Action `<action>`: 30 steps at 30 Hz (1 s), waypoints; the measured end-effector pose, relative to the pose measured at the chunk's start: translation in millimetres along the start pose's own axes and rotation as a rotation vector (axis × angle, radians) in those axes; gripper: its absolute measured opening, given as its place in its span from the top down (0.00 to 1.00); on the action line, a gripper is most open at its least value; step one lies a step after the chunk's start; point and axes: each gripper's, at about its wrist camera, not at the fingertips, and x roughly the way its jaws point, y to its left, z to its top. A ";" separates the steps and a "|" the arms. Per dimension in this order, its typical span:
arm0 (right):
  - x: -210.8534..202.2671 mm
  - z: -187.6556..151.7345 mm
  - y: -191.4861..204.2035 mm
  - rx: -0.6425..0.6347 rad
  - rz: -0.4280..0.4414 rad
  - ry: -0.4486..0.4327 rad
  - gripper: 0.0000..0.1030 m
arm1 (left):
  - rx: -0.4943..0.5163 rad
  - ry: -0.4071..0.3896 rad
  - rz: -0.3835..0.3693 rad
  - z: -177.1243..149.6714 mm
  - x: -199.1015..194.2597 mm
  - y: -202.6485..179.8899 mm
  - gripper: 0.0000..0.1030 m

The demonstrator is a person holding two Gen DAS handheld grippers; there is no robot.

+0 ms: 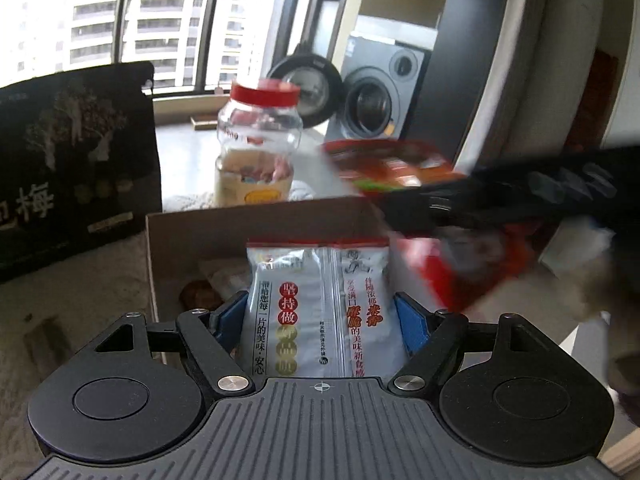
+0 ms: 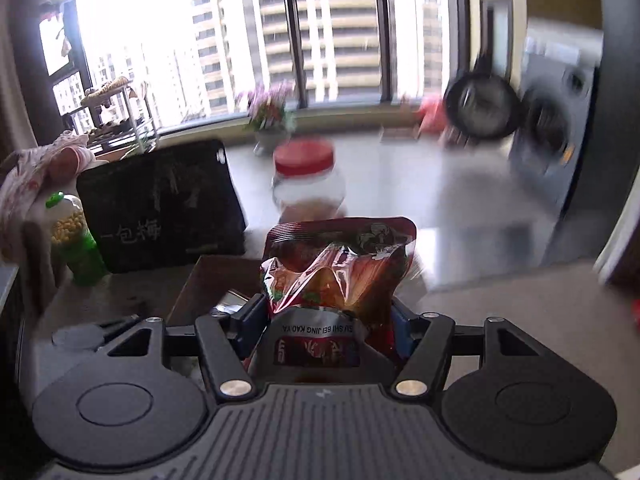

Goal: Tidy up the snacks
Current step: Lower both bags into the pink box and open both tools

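While a tall black pouch [image 1: 76,168] with pale characters stands at the far left, a clear jar [image 1: 258,140] with a red lid, partly filled, stands just right of it, behind the back wall of an open cardboard box [image 1: 256,216]. Over that box the left gripper [image 1: 320,316] clamps a white rice-cracker packet [image 1: 320,304] upright between its blue pads. Further right, the right gripper [image 2: 328,320] comes across as a blurred black bar, carrying a red snack bag [image 2: 340,268]; its own camera shows the bag squeezed between the pads, crumpled, above the box's near right side. Its jaws stand narrower than the left's. A green bottle [image 2: 74,240] stands left of the pouch in that view.
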 end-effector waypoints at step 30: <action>12.4 8.0 80.2 -0.161 0.006 0.042 0.28 | -0.464 0.098 0.216 -15.2 -43.1 177.0 0.26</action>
